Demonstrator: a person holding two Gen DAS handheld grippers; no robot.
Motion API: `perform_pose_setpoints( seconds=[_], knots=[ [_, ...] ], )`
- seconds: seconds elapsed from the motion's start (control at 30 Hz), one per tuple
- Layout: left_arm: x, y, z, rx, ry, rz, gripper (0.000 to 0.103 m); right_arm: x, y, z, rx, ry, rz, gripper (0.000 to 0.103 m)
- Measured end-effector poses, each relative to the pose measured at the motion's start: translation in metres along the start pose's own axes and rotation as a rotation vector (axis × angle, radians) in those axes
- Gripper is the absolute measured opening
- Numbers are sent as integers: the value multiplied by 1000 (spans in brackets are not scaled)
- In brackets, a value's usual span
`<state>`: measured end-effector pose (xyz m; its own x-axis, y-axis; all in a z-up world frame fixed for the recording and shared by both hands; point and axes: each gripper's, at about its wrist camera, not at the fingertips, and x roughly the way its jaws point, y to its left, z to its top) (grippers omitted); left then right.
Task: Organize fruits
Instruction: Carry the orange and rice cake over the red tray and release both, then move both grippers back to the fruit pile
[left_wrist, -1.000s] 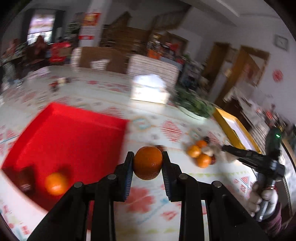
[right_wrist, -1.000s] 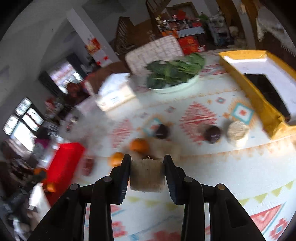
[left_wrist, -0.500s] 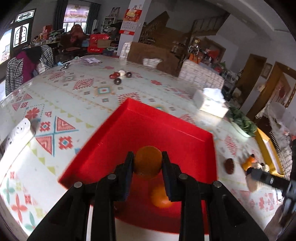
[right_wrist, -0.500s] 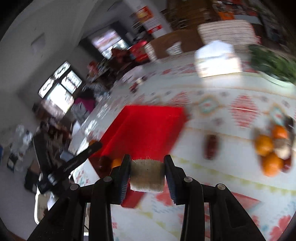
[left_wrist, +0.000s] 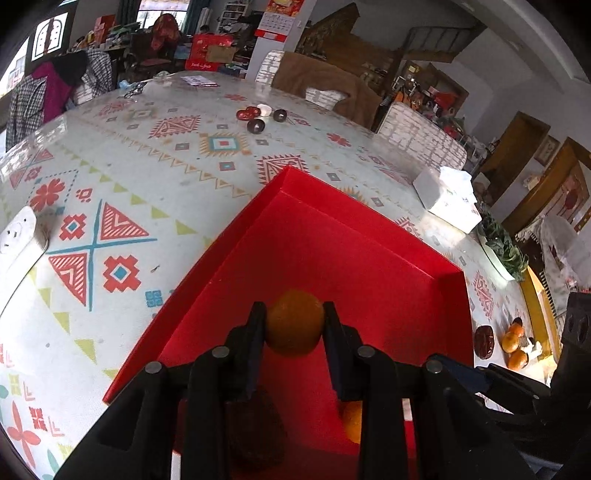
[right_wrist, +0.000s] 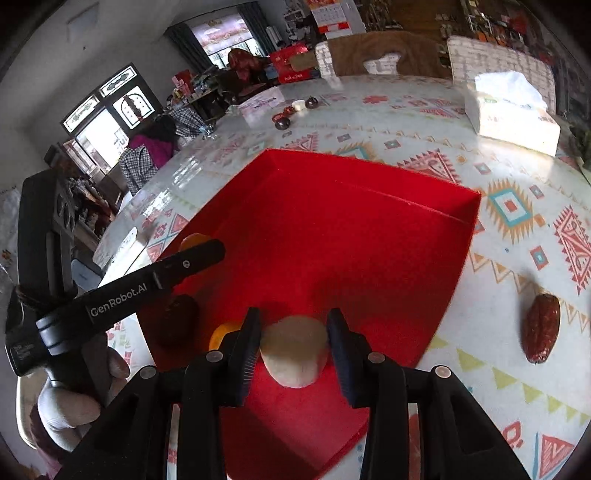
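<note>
Above the red tray (left_wrist: 332, 236), the left hand-held gripper (left_wrist: 294, 325) is clamped on an orange (left_wrist: 294, 322), its two fingers pressing the fruit from either side. Beneath it on the tray floor lie a dark date (left_wrist: 255, 432) and a second orange (left_wrist: 351, 421), both partly hidden behind the fingers. Off the tray's right side, on the patterned bench (left_wrist: 147, 177), a loose date (left_wrist: 484, 341) lies beside a small cluster of oranges (left_wrist: 511, 343).

From the right wrist view, the right hand-held gripper (right_wrist: 293, 341) is closed on a pale, rounded fruit (right_wrist: 293, 350) — its kind is hard to tell — held over the near part of the same tray (right_wrist: 332, 206). The left gripper's black body (right_wrist: 147, 280) reaches in from the left, over the tray's left edge, with a white-gloved hand (right_wrist: 70, 406) on its handle. A date (right_wrist: 177, 323) and part of an orange (right_wrist: 219, 334) sit in the tray's near left corner. Outside the tray on the right, a reddish-brown date (right_wrist: 541, 332) lies alone on the bench (right_wrist: 517, 206). Farther back stand a white tissue box (right_wrist: 509, 110) and a few small dark round things (right_wrist: 291, 110) — too small to identify.
</note>
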<state>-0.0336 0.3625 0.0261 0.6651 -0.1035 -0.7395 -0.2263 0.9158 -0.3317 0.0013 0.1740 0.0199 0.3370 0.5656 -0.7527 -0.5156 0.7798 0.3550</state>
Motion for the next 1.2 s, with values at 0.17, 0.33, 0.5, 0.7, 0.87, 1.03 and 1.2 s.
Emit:
perform_pose_setpoints(
  seconds=[0.17,0.33,0.5,0.7,0.87,1.03,1.2],
  knots=[
    [-23,-2,0,-4,-57,17,43,-14,13,-2,-27,-46,-6,52],
    [-63,-20,-7,7,-143,30,65,-42,12,-8,-29,-104,-5,53],
    [-91,-54,-24,33,-180,-20,70,-85,-6,-25,-9,-189,-43,61],
    [-103,-103,-46,103,-182,-81,74,-151,-74,-56,86,-269,-141,68],
    [-94,-138,-63,146,-147,-116,74,-207,-157,-88,233,-292,-277,68],
    [-73,-165,-76,168,-84,-152,74,-233,-213,-106,338,-275,-339,67],
    [-61,-183,-84,205,-47,-146,74,-212,-225,-99,319,-225,-324,59]
  ],
)
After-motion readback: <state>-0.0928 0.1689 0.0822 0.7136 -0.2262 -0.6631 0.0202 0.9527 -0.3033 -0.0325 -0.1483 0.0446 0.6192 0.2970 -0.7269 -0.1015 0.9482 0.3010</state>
